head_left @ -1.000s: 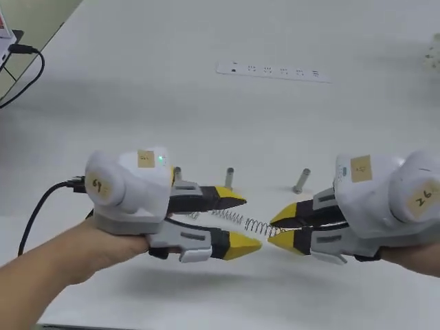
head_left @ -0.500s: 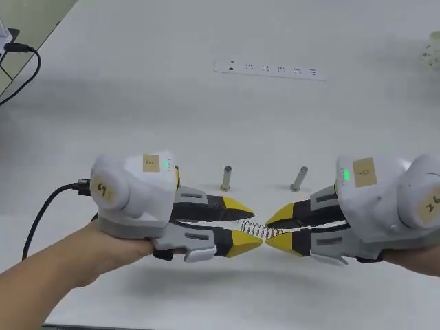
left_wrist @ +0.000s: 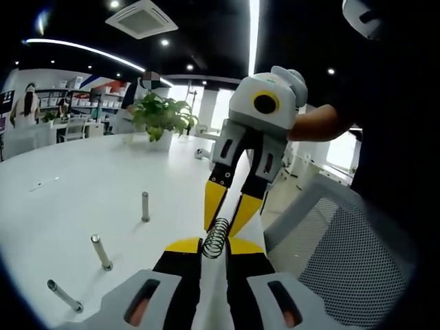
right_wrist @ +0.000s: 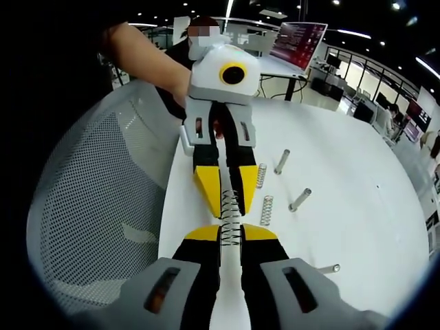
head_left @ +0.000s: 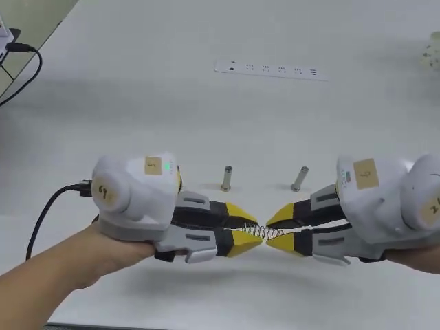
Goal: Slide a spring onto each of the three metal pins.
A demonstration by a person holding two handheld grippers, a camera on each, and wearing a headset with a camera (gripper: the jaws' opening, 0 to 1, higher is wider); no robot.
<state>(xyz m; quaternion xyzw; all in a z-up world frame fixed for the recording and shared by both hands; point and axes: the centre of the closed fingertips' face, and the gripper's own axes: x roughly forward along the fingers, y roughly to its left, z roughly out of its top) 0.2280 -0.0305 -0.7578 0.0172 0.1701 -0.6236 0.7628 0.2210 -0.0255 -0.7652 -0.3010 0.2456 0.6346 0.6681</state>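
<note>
My left gripper (head_left: 249,232) is clenched on 1 end of a spring (head_left: 260,233). My right gripper (head_left: 273,231) is clamped on the other end, so the 2 pairs of yellow tips nearly meet. The spring spans the short gap between them, held above the table (head_left: 206,124) on my side of the pins (head_left: 226,177).

In the left gripper view, my jaws sit closed on the coil and the right gripper's tips pinch it from the far end. 3 pins stand on the table off to one side, apart from each other.

In the right gripper view, 2 loose springs (right_wrist: 267,210) lie flat just beside the pins, between them and the held spring.

The strip (head_left: 270,70) lies well beyond the pins. A mesh chair (right_wrist: 103,206) sits past the table edge, on the side away from the pins.
</note>
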